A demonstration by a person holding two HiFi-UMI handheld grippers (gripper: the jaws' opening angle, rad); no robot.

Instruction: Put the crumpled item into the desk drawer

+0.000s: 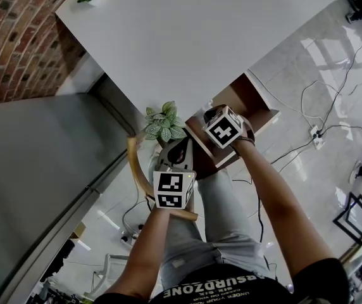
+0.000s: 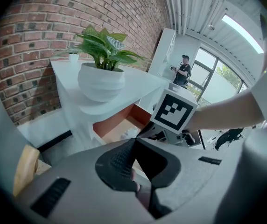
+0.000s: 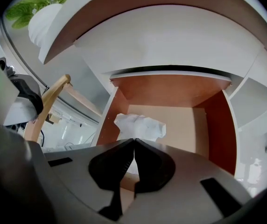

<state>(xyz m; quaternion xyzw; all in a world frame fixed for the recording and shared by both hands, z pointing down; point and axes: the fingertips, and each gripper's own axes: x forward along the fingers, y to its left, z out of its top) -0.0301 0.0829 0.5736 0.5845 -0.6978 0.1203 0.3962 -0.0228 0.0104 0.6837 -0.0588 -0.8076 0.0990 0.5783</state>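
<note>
- In the open drawer (image 3: 220,120) under the white desk (image 1: 200,37): one crumpled paper (image 3: 140,126), white, lying on the drawer floor toward its near left corner.
- Right gripper (image 3: 134,141): jaws pressed together, with the tips meeting just short of the paper. Nothing is seen pinched between them.
- Left gripper (image 2: 134,141): jaws likewise pressed together and empty. It is held near the drawer's left side, close to the potted plant (image 2: 101,80).
- Handling, as judged: the paper is expected to be very light, soft and easily squashed, and neither fragile nor slippery. A raised fold on its upper side would best be taken, with light pressure.
- Task, as judged: the paper appears to be placed already, and the drawer stands open.
- Shown plainly only in the right gripper view: the drawer floor and the paper's shape.
- Shown only in the left gripper view: the pot from the side, and a person (image 2: 184,71) far off by the window.
- Shown only in the head view: both grippers together, the right one over the drawer, and the cables (image 1: 314,135) on the floor at the right.
</note>
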